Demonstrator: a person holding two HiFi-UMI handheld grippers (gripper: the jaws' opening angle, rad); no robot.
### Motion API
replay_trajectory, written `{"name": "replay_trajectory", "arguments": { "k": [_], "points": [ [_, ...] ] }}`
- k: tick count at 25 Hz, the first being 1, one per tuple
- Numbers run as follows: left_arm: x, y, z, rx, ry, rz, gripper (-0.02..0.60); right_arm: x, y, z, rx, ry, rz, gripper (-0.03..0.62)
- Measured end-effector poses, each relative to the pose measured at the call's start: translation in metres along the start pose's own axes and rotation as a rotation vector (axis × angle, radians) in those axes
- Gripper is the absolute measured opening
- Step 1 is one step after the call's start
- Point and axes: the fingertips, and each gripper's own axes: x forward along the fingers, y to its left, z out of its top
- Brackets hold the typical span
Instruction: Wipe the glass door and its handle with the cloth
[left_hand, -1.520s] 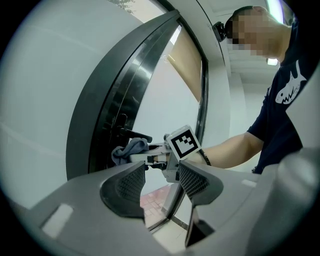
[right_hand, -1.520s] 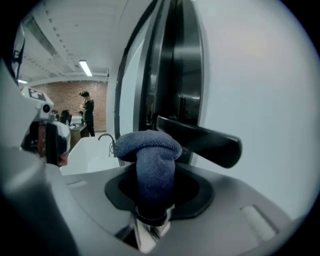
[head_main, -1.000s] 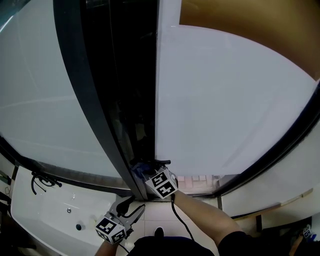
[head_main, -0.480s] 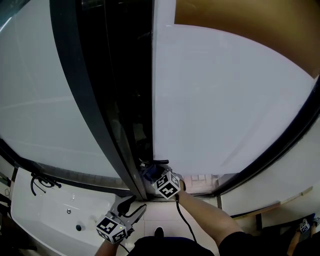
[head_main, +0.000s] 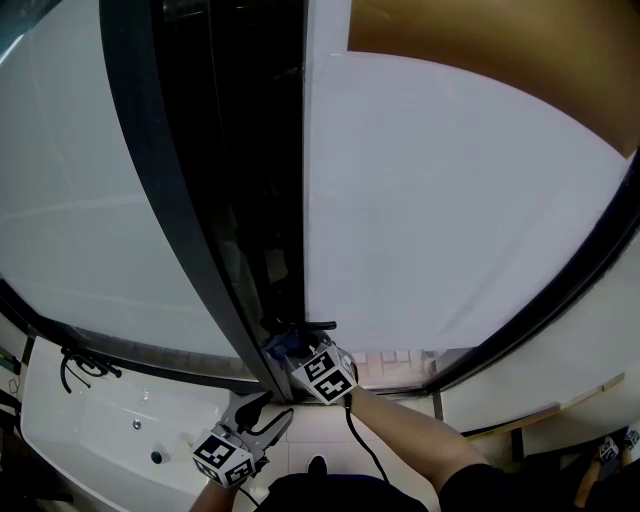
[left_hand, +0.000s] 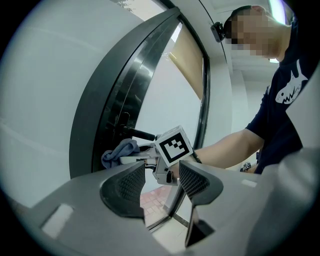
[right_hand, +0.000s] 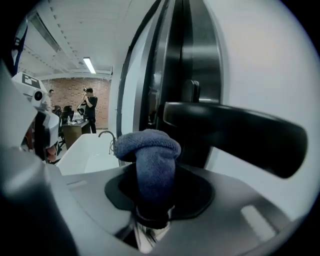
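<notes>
- Right gripper (right_hand: 155, 200): jaws closed on a fold of the blue cloth (right_hand: 150, 150). The free wad bulges out past the jaw tips.
- Cloth position: low at the dark vertical edge of the glass door (head_main: 450, 200), just beside and under the black handle (right_hand: 235, 131). No view confirms contact between wad and bar.
- Left gripper (left_hand: 161, 182): jaws wide apart, nothing between them. It hangs low and back from the door, near the white bathtub (head_main: 100, 435), and faces the right gripper.
- Step in hand (judgement): wiping the handle.
- To do it well:
  - Press the wad onto the bar so that cloth, not the jaw tips, meets it.
  - Run it along the bar's full length.
  - Roll the wrist to carry the cloth over the top and round the back.
  - The joint where the bar meets the frame (head_main: 165, 200) likely needs its own pass.
  - A tight grip matters: the pinched fold is short and could drag out under friction.
- Risk (judgement): if the wad flattens, the hard jaw tips may scrape the bar or the pane.
- Progress on the pane cannot be judged. Its pale surface looks uniform, with no mark to separate wiped from unwiped.
- Hidden or unclear:
  - The handle's far end runs off into the dark rim of the right gripper view.
  - The head view shows the handle only as a small dark bar, partly behind the right gripper.
  - The door's top and outer sides are cut off.
  - The black strip between the panes is too dark to read.
</notes>
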Motion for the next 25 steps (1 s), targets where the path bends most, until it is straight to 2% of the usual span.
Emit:
{"name": "replay_trajectory", "arguments": {
  "k": [7,12,15,19,22,25],
  "points": [
    [-0.006,0.005,-0.005,-0.006,0.008,0.02,0.21,0.011,-0.008,-0.005,-0.078,0.022,-0.023,0.126],
    [-0.007,0.006,-0.007,-0.01,0.004,0.023,0.21,0.011,-0.013,-0.049,0.012,0.117,-0.022,0.126],
    [-0.007,0.006,-0.009,-0.013,0.005,0.021,0.21,0.018,-0.009,-0.077,0.182,0.17,0.012,0.126],
    [-0.007,0.006,-0.01,-0.017,0.017,0.025,0.21,0.029,-0.011,-0.1,0.546,0.218,0.037,0.126],
    [-0.009,0.009,-0.012,-0.016,0.02,0.033,0.21,0.04,-0.014,-0.098,0.744,0.21,0.051,0.126],
    [-0.012,0.013,-0.017,-0.018,0.026,0.042,0.21,0.05,-0.015,-0.081,0.913,0.146,0.077,0.126]
  ]
}}
